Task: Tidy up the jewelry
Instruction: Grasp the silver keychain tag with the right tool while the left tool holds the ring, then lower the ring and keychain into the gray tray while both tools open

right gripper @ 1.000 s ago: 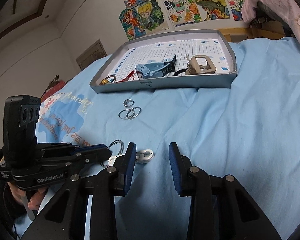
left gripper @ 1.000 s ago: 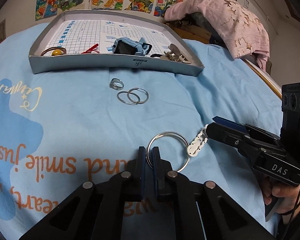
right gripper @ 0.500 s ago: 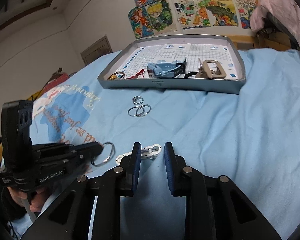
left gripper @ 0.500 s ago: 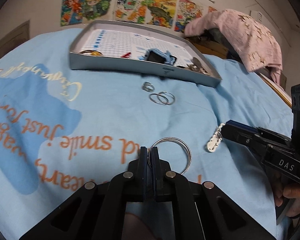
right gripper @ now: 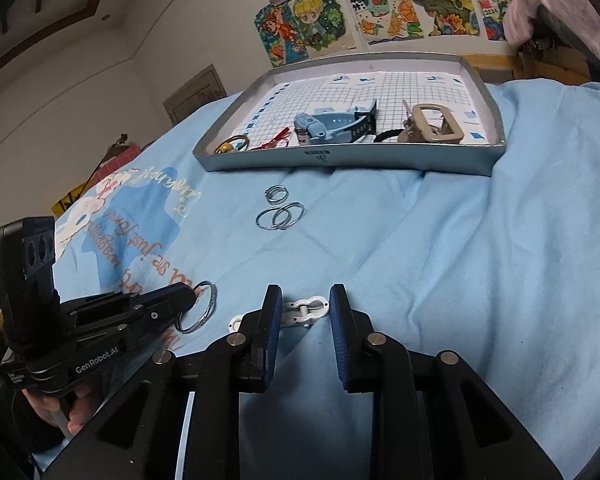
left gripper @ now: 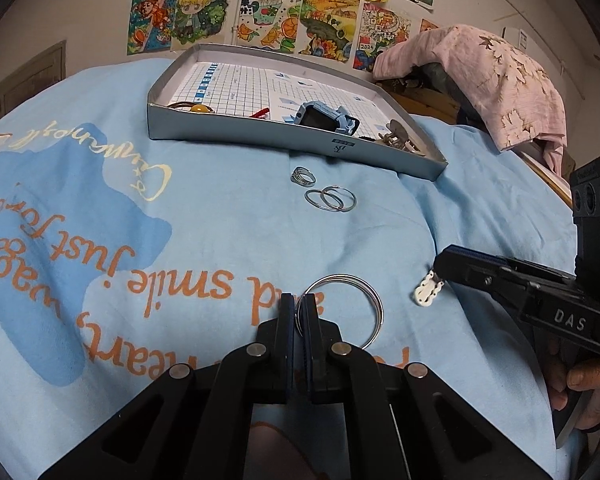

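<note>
left gripper [left gripper: 299, 308] clamped on the near-left rim of a large silver ring [left gripper: 342, 310], ring lifted just off the light blue bedsheet [left gripper: 228, 216]. right gripper [right gripper: 305, 308] narrowed to a small gap, straddling a white clasp [right gripper: 306, 309] lying on the sheet; left pad touching or nearly touching it, right pad apart from it, no firm pinch visible. seen in the left view as well, the clasp [left gripper: 427, 291] poking out from the right gripper's tip, just right of the big ring and apart from it. farther off on the sheet, two overlapping thin rings [left gripper: 330, 199], and a small coiled ring [left gripper: 303, 175] just beyond them on the left. beyond those, a grey tray [right gripper: 340, 160] with a grid-paper floor, holding a blue watch [right gripper: 332, 126], a beige hair clip [right gripper: 434, 125], a red string [right gripper: 274, 141] and a yellow-bead hair tie [right gripper: 230, 145]. colourful drawings [left gripper: 260, 12] on the far wall, pink cloth [left gripper: 496, 80] at far right.
</note>
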